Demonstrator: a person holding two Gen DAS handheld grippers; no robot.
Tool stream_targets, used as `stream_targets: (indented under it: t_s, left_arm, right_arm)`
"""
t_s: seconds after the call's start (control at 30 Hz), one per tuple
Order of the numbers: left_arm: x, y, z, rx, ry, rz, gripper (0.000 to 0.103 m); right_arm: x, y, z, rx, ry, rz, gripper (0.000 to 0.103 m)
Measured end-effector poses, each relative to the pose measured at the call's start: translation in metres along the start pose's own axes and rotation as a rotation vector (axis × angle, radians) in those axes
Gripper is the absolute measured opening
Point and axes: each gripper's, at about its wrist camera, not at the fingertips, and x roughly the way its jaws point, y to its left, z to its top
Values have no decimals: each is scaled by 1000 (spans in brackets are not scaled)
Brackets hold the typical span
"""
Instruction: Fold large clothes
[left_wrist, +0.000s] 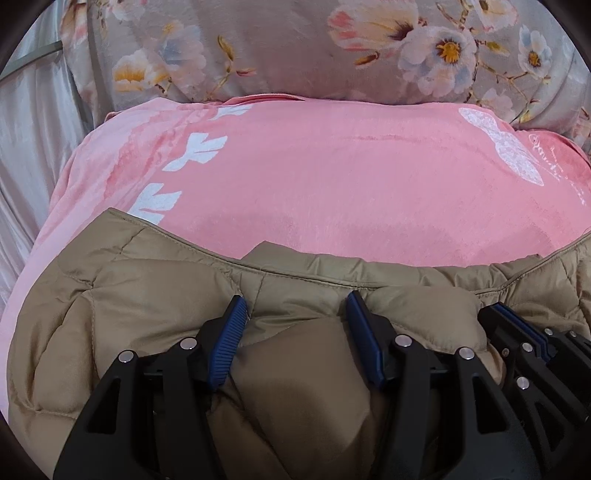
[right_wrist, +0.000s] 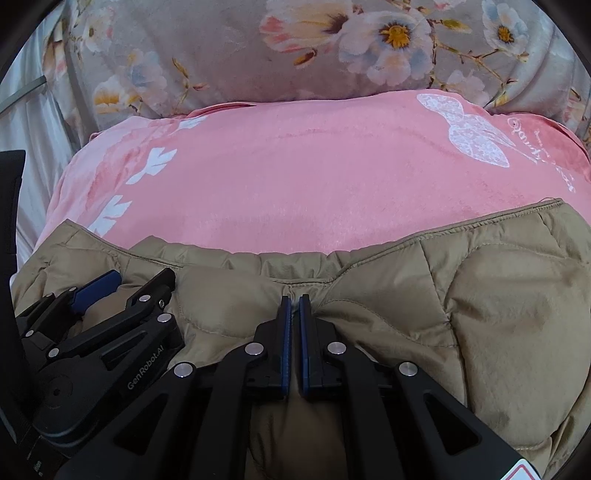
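Tan quilted puffer jacket (left_wrist: 155, 295) bunched at near edge of pink blanket (left_wrist: 332, 177), far hem running across both views, folded bulk toward the cameras. Floral quilt (left_wrist: 258, 48) beyond the blanket, pale curtain (left_wrist: 22, 147) off to the left.

Left gripper (left_wrist: 295, 306) about half open, a thick puffed fold bulging between the jaws; pads look pressed into its sides, so likely held, not certain. Right gripper (right_wrist: 294, 302) almost fully closed, thin pinch of jacket fabric near the seam between the pads.

Risks: slick shell fabric slipping out of the thin right pinch if pulled hard. Puffy fill springing back, undoing the fold on release. Uneven pull between the two grips skewing the hem. Grippers just beside each other, so collision possible. Blanket nap could drag and rumple under the jacket.
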Motion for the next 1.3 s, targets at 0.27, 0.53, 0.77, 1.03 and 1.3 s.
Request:
stream_targets:
  t_s: [0.27,0.53,0.77,1.03,1.3]
  left_arm:
    - [2,-4,1,16,12,21,54]
    - [-17,23,5,-59,58,-97,55]
    - [-93,60,-40,-102,-22,-207,55]
    - [-83,38,-81,-78,-72,-135,59]
    - [-76,31,-86,-49,-86,-92,59]
  right_arm:
    - [3,2,1,-9,13,-15,3]
    - [-26,-9,0,39,4,15,5]
    - [-97,-9,-52,22,-106,63,11]
    - [-80,-1,-79,-22,-142,13,12]
    - [-73,-4,-79,-16,-120,23,12]
